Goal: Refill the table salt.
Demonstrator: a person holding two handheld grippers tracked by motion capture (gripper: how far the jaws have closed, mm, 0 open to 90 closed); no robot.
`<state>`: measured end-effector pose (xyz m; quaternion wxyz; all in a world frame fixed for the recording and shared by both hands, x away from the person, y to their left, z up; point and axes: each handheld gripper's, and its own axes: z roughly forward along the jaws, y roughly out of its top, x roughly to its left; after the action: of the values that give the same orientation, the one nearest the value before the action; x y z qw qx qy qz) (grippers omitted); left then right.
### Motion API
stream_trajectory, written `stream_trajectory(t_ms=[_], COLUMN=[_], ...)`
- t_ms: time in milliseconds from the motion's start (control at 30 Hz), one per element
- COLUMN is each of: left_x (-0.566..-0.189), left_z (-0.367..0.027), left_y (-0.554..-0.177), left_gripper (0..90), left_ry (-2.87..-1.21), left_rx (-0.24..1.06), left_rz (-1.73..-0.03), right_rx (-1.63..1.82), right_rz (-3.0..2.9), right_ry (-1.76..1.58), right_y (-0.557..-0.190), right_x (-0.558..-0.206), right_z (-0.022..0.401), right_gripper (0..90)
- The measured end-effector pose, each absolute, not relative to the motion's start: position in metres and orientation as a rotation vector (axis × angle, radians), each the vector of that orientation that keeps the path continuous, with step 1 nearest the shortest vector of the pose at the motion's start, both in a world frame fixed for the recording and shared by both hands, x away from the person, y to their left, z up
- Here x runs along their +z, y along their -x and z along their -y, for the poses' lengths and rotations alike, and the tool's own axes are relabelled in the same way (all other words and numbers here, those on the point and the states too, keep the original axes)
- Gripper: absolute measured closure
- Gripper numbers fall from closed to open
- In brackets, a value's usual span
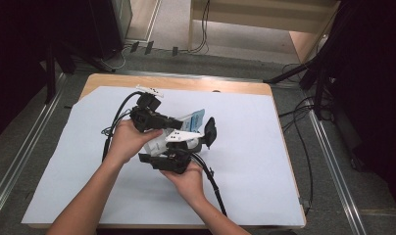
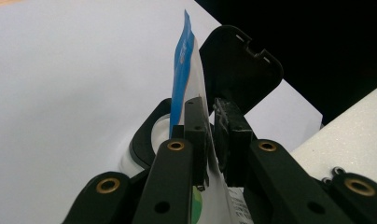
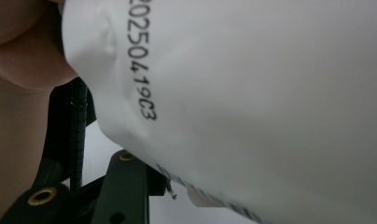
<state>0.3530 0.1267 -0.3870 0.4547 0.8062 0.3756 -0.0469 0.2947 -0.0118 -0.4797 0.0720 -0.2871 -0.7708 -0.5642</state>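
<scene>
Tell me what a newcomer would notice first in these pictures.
Mid-table, both hands bring their grippers together on a white pouch with a blue top over the white sheet. The left gripper pinches the pouch's thin edge. In the right gripper view, the pouch's white face with a printed black code looms close.

On the sheet [image 1: 245, 161] that covers the table [image 1: 176, 82], the pouch [image 1: 195, 119] sits between the two grippers: left gripper [image 1: 174, 122] at its left edge (jaws on it), right gripper [image 1: 179, 152] just nearer the person.

Right tool [image 1: 196, 142] tips behind pouch [image 3: 252, 93]
</scene>
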Motion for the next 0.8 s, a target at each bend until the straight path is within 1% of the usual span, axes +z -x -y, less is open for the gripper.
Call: stream_trajectory(t_ms=[433,800], left_x=[-0.385,-0.377], left_z=[-0.125,-0.117], left_y=[-0.357,-0.357], left_gripper=[83.6,83.3], left_ry=[-2.006,-2.03], left_rx=[-0.143,-0.129], left_rz=[-0.943,-0.926], right_rx=[-1.703,-1.73], right_rz=[2.272,2.221], right_ry=[0.877,0.92], right_y=[-0.295,-0.296], right_x=[-0.477,-0.474], right_z=[0.012,0.017], right_gripper=[59.7,67.0])
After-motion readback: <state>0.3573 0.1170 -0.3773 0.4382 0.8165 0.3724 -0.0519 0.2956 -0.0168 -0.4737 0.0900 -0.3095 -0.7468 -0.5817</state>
